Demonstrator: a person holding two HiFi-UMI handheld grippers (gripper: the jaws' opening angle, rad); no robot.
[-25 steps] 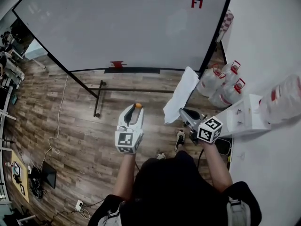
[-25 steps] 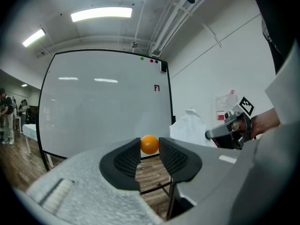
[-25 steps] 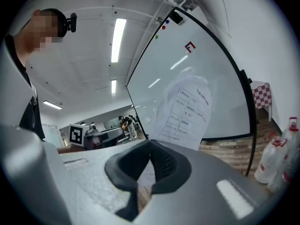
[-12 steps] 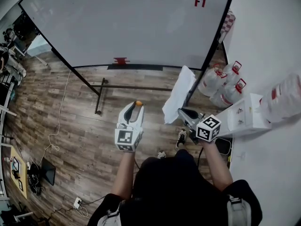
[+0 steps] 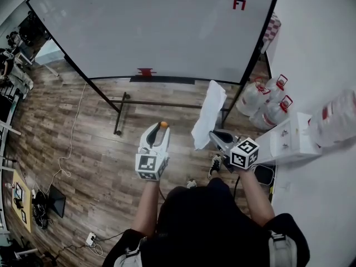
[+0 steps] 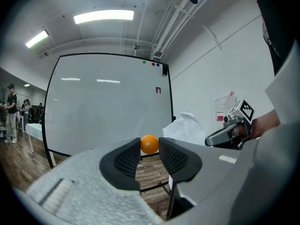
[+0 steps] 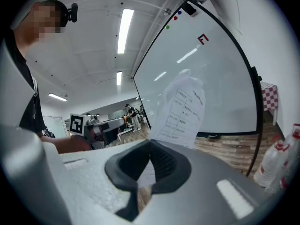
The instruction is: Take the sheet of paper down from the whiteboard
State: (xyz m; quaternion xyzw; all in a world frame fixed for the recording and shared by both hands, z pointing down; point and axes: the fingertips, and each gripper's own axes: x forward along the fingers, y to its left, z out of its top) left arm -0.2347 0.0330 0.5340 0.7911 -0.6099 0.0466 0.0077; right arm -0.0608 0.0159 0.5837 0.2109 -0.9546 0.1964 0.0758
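Observation:
The white sheet of paper (image 5: 208, 113) is off the whiteboard (image 5: 156, 32) and hangs in the air in front of the board's lower right corner. My right gripper (image 5: 214, 136) is shut on the sheet's lower edge. In the right gripper view the printed paper (image 7: 180, 111) rises from between the jaws of the right gripper (image 7: 150, 161), with the whiteboard (image 7: 211, 88) behind. My left gripper (image 5: 161, 128) is held over the floor, left of the paper, shut on a small orange ball (image 5: 163, 124). The left gripper view shows that orange ball (image 6: 149, 144) at the left gripper's (image 6: 150, 154) tips.
A red mark (image 5: 239, 4) is on the board's upper right, and a red item (image 5: 146, 72) sits on its bottom rail. The stand's black foot (image 5: 119, 113) crosses the wooden floor. Water jugs (image 5: 261, 100) and a white box (image 5: 292, 138) stand against the right wall.
The paper has swung a little left and more upright, away from the board's right frame. The right gripper has dropped slightly. The left gripper has hardly moved.

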